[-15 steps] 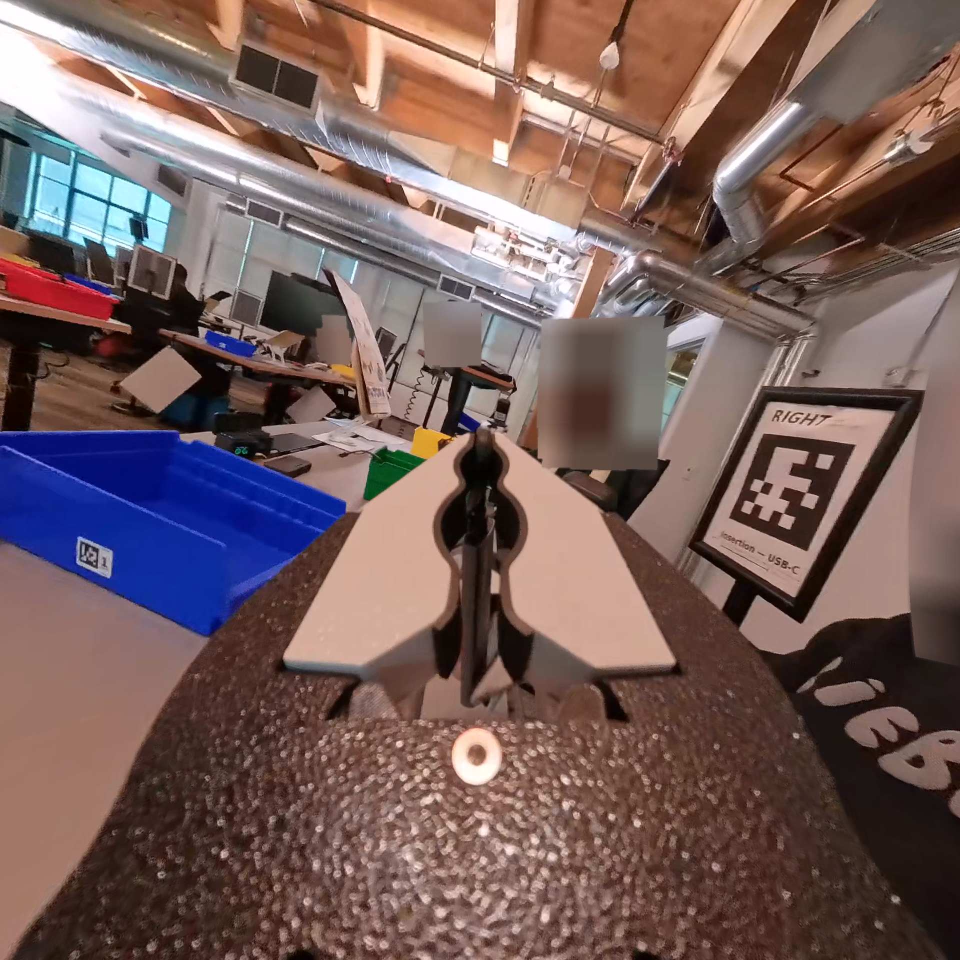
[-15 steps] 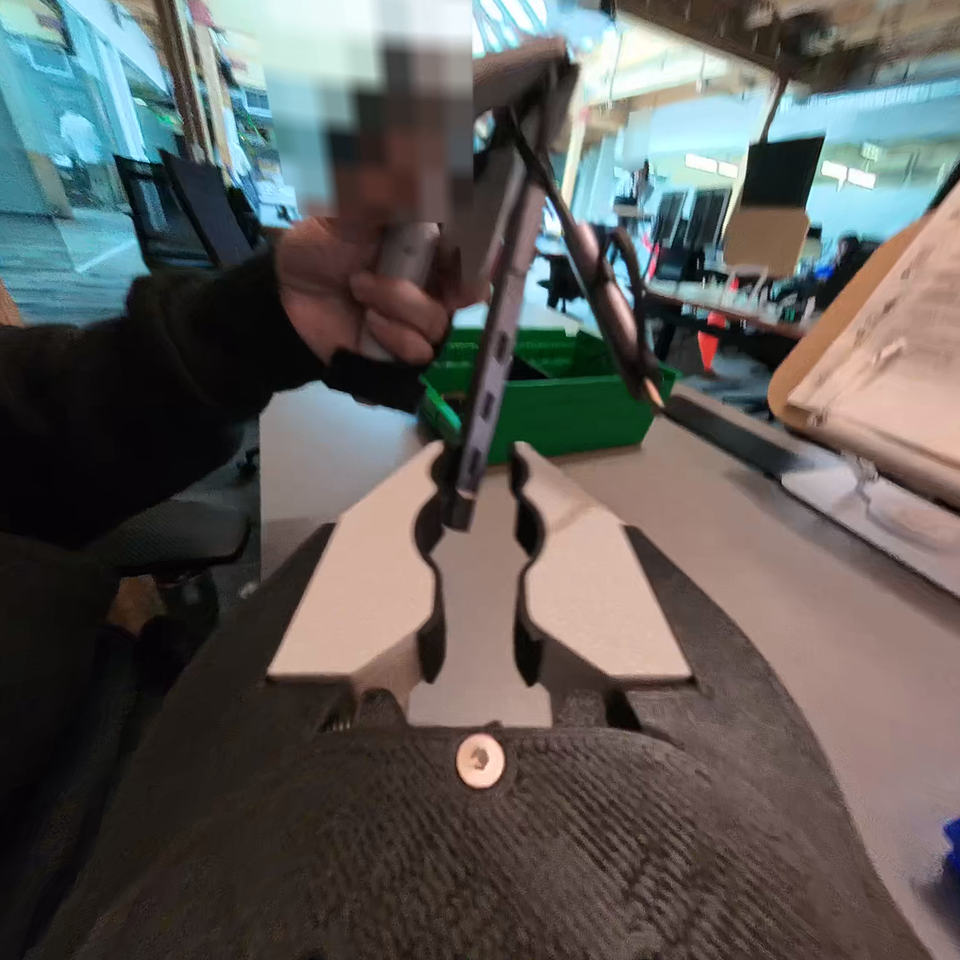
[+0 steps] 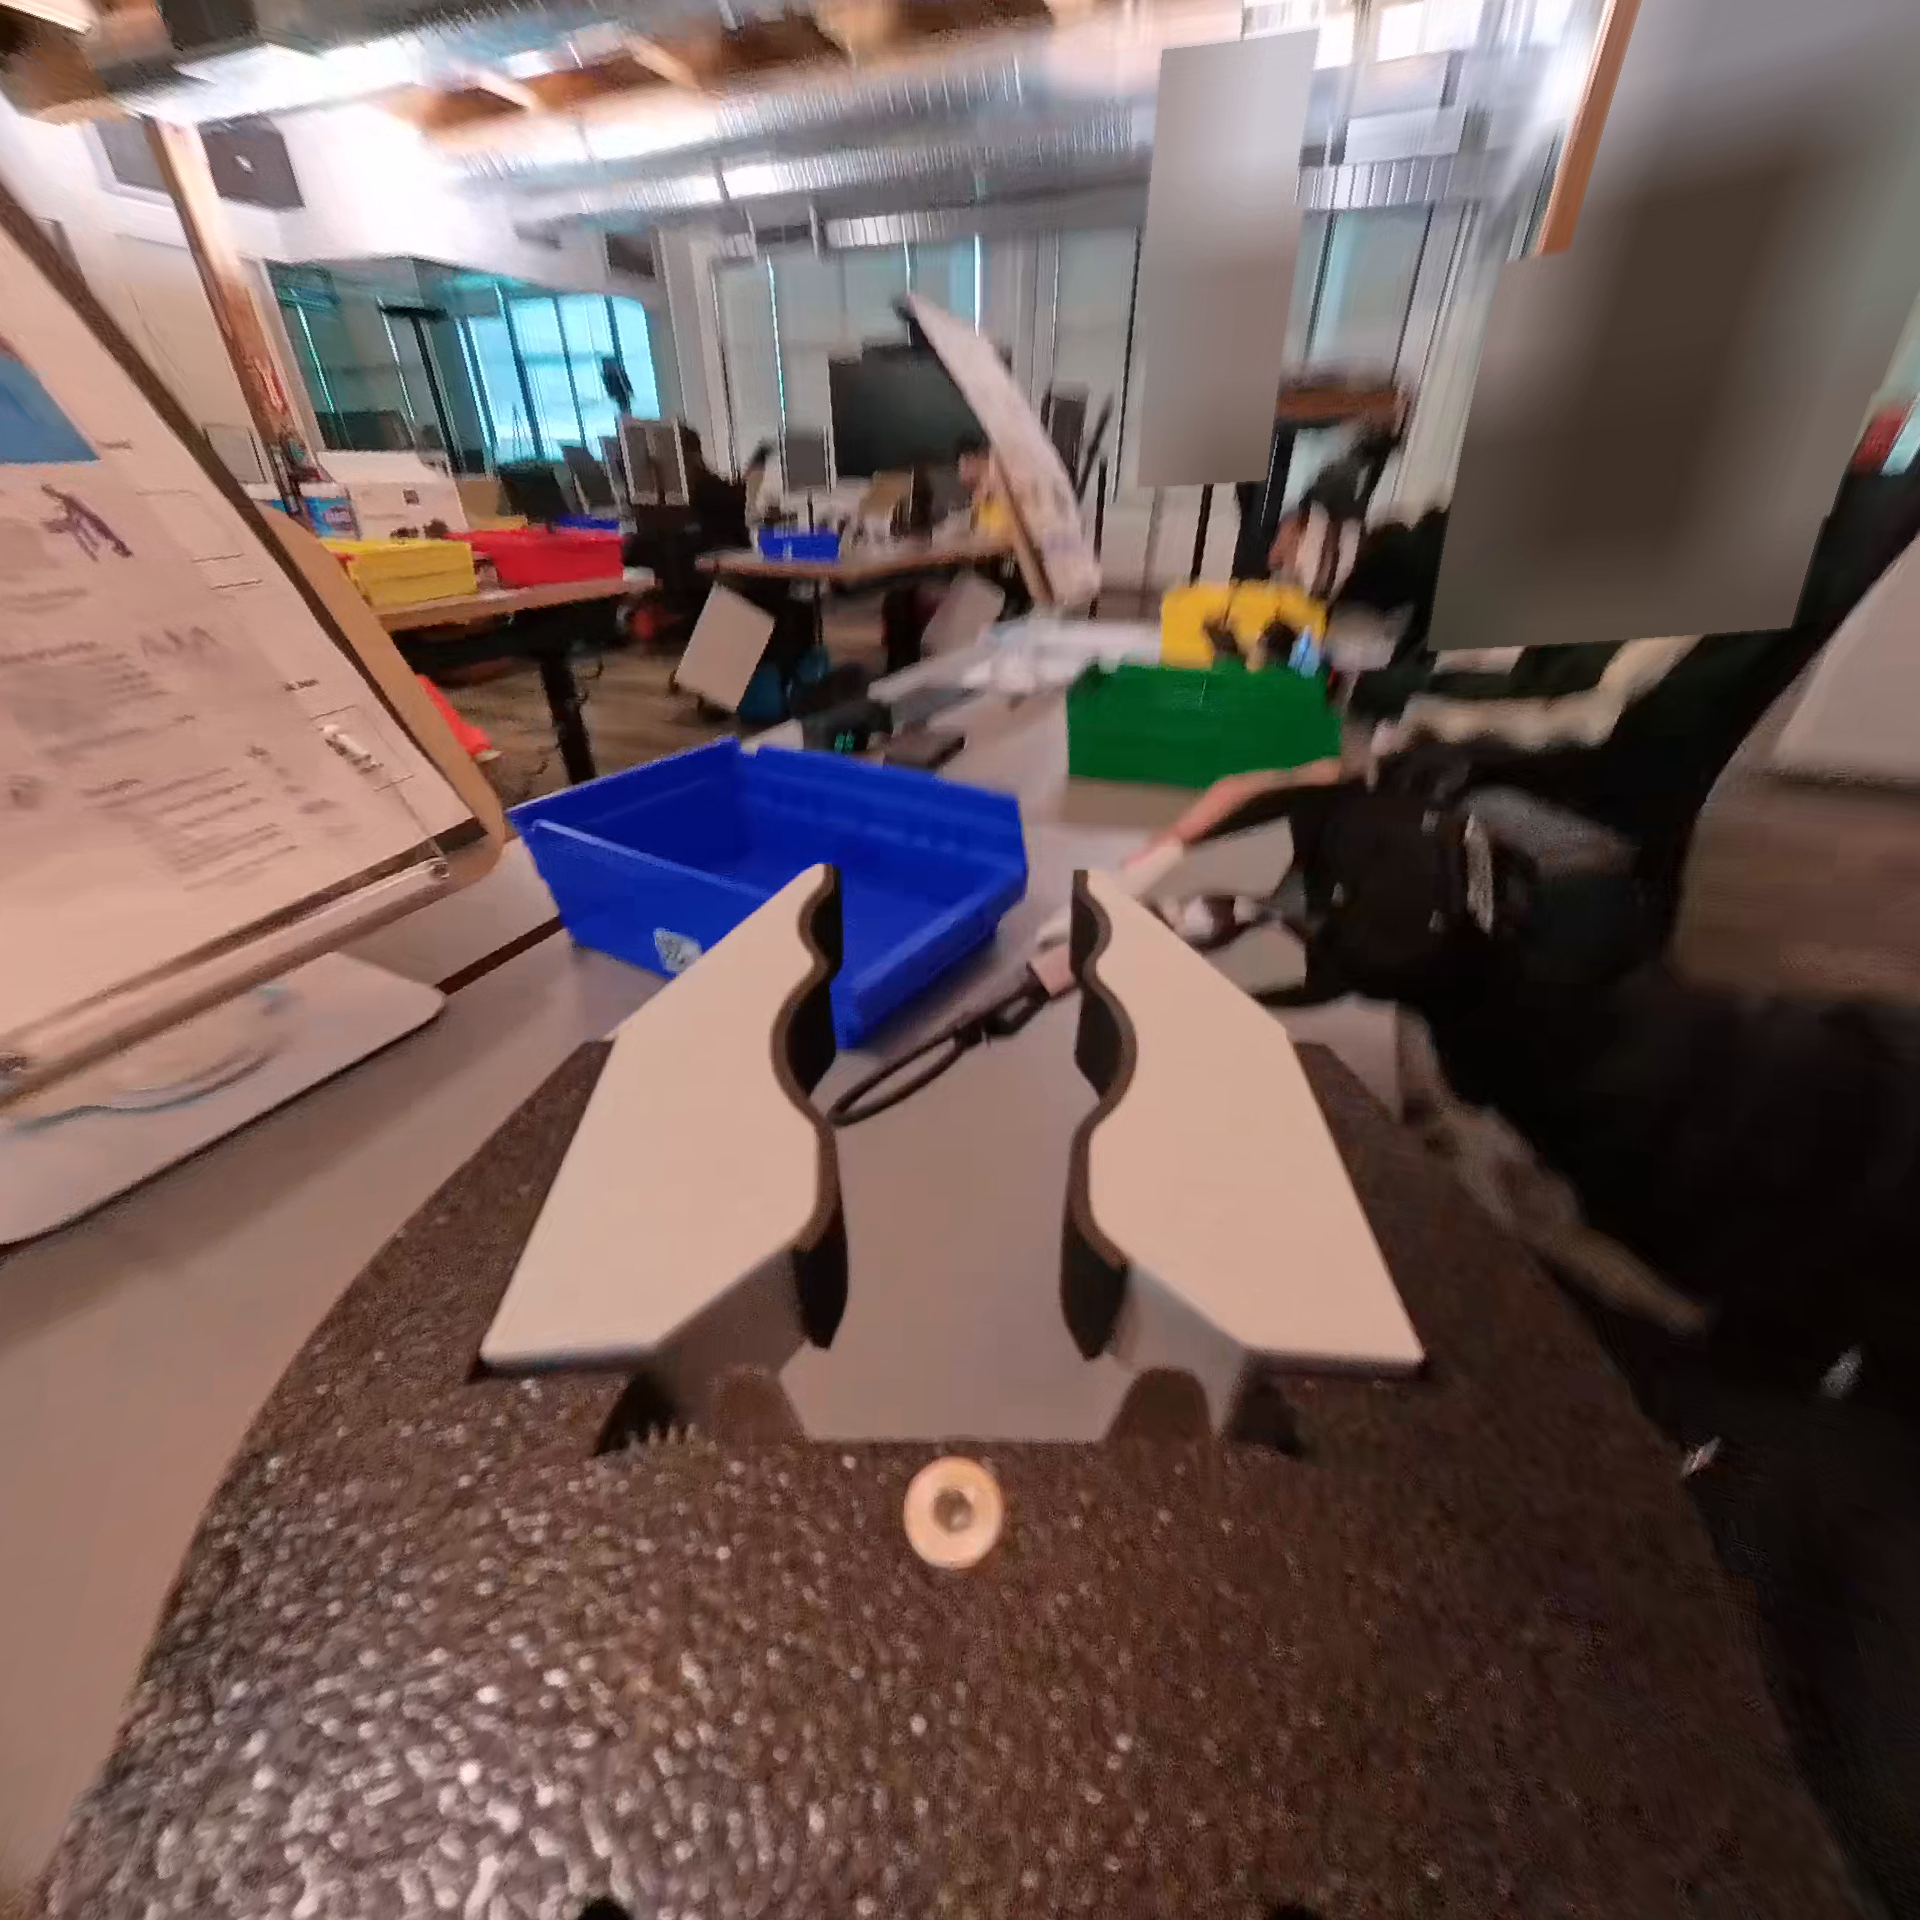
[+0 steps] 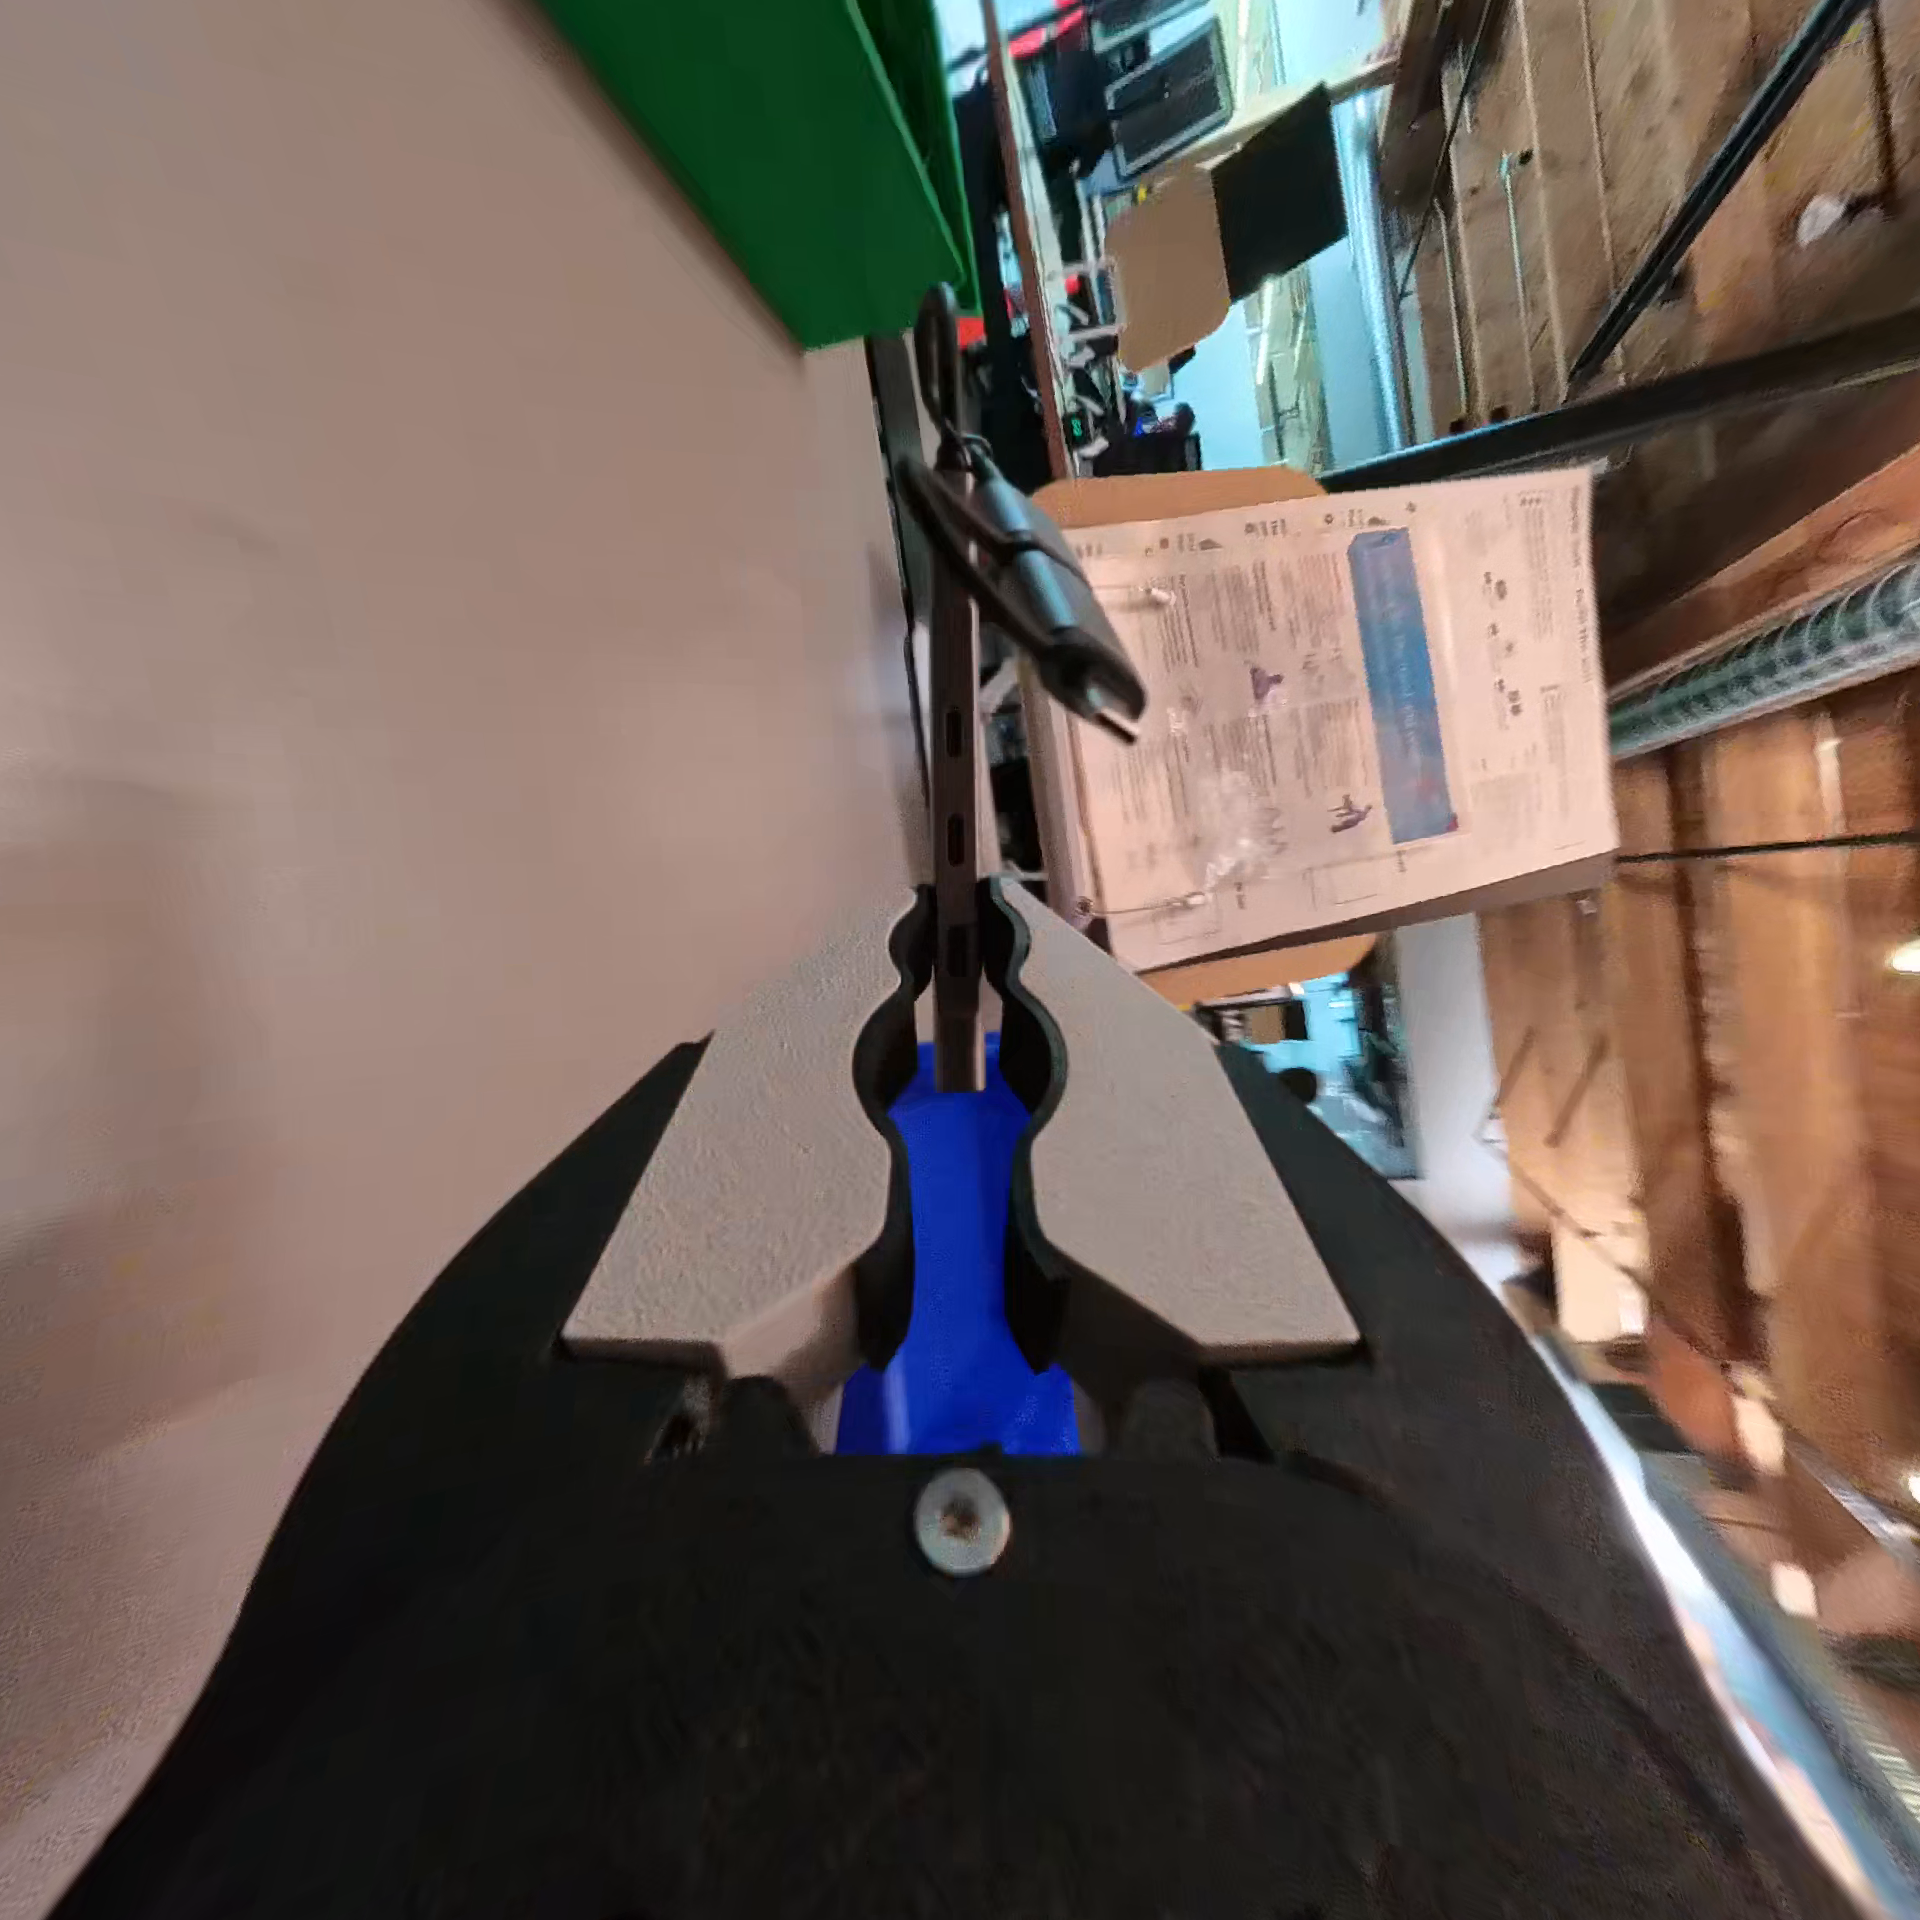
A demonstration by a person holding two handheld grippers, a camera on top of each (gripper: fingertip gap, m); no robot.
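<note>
Our right gripper (image 4: 958, 906) is clamped on the end of a slim grey hub (image 4: 956, 748), which sticks out forward past the fingertips. The hub's short cable (image 4: 1049, 603) loops back, its plug hanging free beside the hub. This gripper is rolled onto its side, so the table (image 4: 416, 623) stands like a wall. Our left gripper (image 3: 951, 909) is level above the table with its jaws apart and nothing between them. It faces the blue bin (image 3: 665, 862), with the paper stand (image 3: 156, 727) to its left.

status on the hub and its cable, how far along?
Done: right gripper is shut on the slim dark grey port hub. In hand: its black cable plug dangles free. Left: plug sits in no port; left gripper open, empty.
</note>
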